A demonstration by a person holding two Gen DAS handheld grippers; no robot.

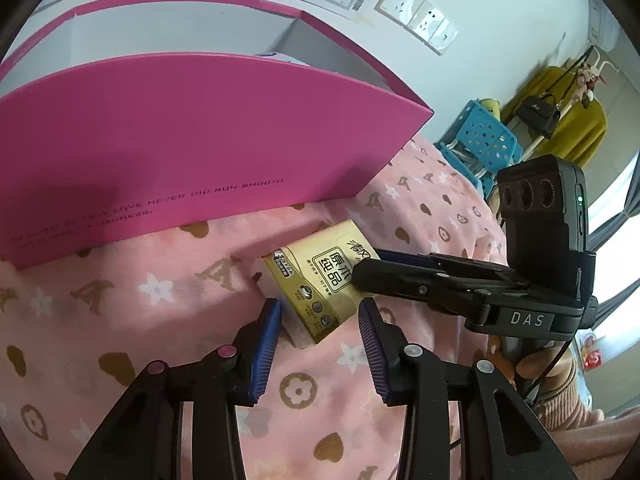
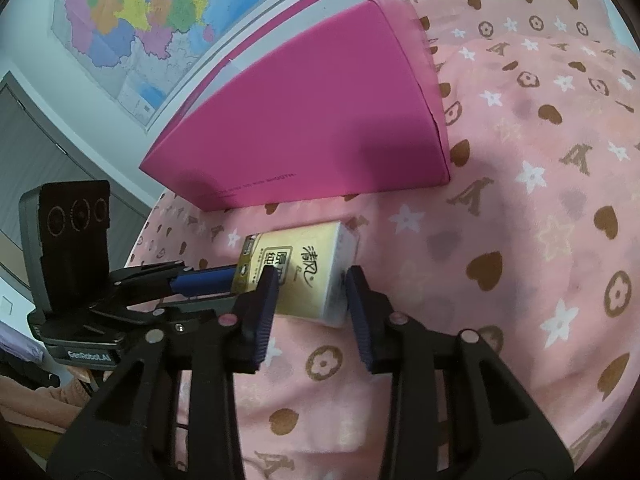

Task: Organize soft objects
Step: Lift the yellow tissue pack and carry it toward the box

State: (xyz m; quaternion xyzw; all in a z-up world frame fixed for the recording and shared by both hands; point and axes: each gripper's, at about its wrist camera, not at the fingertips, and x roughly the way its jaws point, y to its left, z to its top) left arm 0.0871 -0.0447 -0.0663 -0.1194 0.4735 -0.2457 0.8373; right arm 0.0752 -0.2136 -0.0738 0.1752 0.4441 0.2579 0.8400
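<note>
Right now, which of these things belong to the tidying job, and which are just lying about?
In the job: tissue pack, pink box, left gripper, right gripper.

Just lying about: patterned blanket, wall map, blue basket, black handbag.

White letters "DAS" are read on the black body of the right gripper (image 1: 362, 276). "GenRobot.AI" is printed on the base of the left gripper (image 2: 208, 280). The gold tissue pack (image 1: 320, 280) bears the characters "清风" and "原木纯品". On the pink box (image 1: 200, 132), a small dark line reads in part "NEVER DID RUN SMOOTH."; the rest is illegible.
</note>
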